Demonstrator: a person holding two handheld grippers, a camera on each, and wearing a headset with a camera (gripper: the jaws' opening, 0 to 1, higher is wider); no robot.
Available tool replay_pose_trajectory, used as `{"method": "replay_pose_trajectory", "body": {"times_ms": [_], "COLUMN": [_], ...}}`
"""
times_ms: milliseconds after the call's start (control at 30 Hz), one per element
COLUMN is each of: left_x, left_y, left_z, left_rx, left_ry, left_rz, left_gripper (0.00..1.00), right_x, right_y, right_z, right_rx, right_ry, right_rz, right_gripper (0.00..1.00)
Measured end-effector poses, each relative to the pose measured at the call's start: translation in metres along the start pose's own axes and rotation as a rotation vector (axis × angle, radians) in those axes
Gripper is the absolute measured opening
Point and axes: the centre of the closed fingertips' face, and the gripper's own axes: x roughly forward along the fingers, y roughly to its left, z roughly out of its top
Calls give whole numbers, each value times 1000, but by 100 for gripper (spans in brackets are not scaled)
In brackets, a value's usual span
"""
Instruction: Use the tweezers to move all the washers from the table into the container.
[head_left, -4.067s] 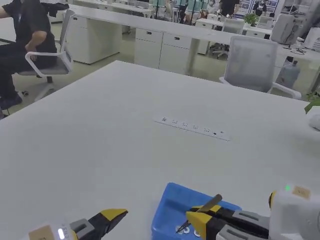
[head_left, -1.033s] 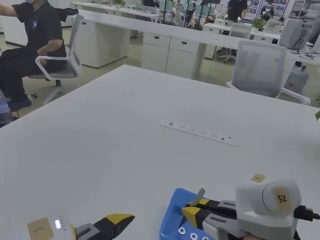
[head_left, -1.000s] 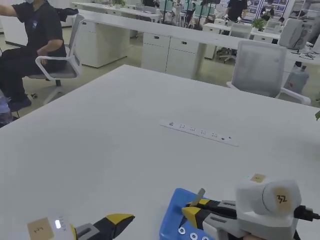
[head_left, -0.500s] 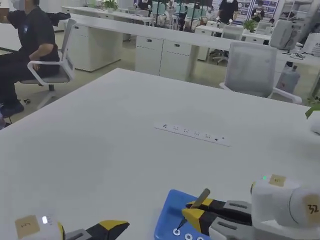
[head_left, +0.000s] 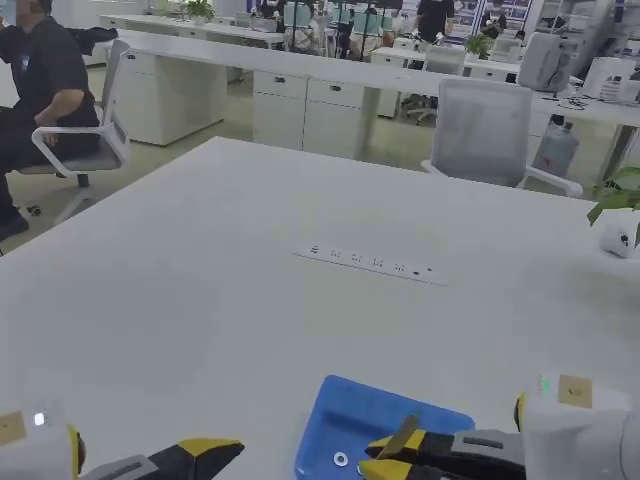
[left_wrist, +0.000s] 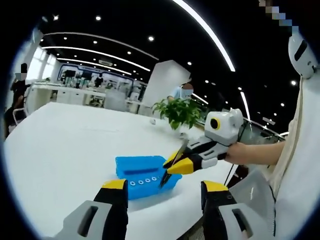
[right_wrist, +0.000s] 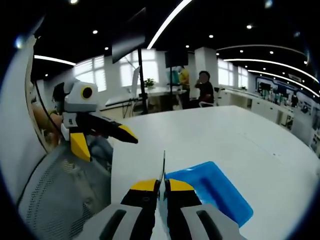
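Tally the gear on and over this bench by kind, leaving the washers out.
Grippers: 2, the left gripper and the right gripper
Tweezers: 1
Blue container: 1
Power strip: 1
Total: 5

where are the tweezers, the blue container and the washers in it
tweezers (left_wrist: 164, 179), left gripper view, on the lower tip end
blue container (head_left: 375, 412), head view, on its bare inner floor
washers (left_wrist: 141, 182), left gripper view, on one washer of the row inside the container
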Motion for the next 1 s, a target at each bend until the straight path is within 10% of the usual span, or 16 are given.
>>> {"method": "replay_pose_trajectory", "body": {"times_ms": [533, 1000], "left_x": [26, 44], "left_y": [-41, -82], "left_z": [5, -13], "left_rx": [143, 224], "left_ry": [119, 223], "left_rz": [-245, -439], "left_gripper": [20, 12], "right_x": [-9, -17], "right_y": [31, 68], "right_z": [-30, -64], "right_rx": [-78, -241], "right_ry": [103, 243], "right_rz": [103, 151], "right_gripper": [3, 3]}}
